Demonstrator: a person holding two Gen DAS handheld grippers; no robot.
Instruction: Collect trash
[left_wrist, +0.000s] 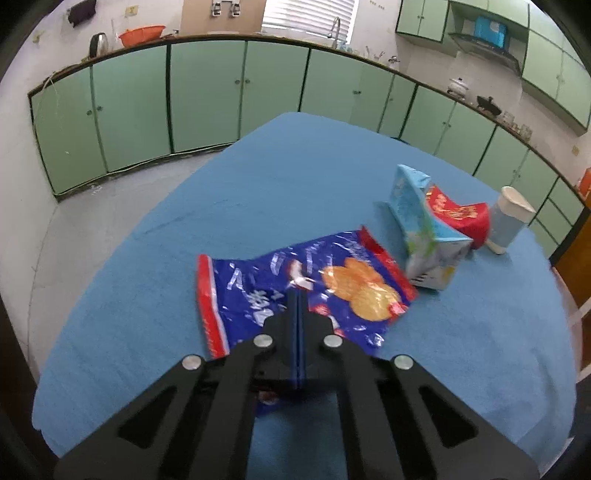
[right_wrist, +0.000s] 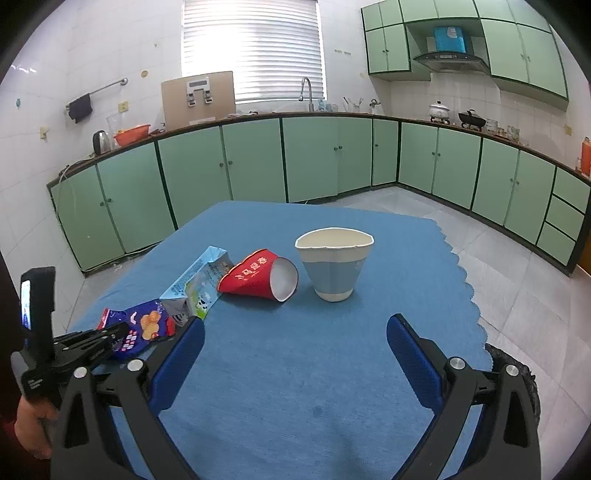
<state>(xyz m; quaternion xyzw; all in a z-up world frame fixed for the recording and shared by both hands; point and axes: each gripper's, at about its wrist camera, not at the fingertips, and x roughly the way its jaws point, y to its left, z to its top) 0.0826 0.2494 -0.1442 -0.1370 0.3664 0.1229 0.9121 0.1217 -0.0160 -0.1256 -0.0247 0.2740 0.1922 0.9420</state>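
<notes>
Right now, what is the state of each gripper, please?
Left gripper: closed on the blue snack wrapper.
Right gripper: open, holding nothing.

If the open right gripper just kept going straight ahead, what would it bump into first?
Probably the blue-and-white paper cup. It stands upright almost dead ahead of the right gripper, with only bare blue tablecloth between. The tipped red cup lies slightly left, so it would likely be missed.

Ahead of your right gripper (right_wrist: 295, 343), with its jaws spread wide, bare blue tablecloth (right_wrist: 332, 369) runs up to the upright paper cup (right_wrist: 334, 264). Left of that cup, the tipped red cup (right_wrist: 255, 277) touches the milk carton (right_wrist: 195, 286). Your left gripper (right_wrist: 110, 332) crowds the near-left corner, clamped on the biscuit wrapper (left_wrist: 295, 280).
</notes>
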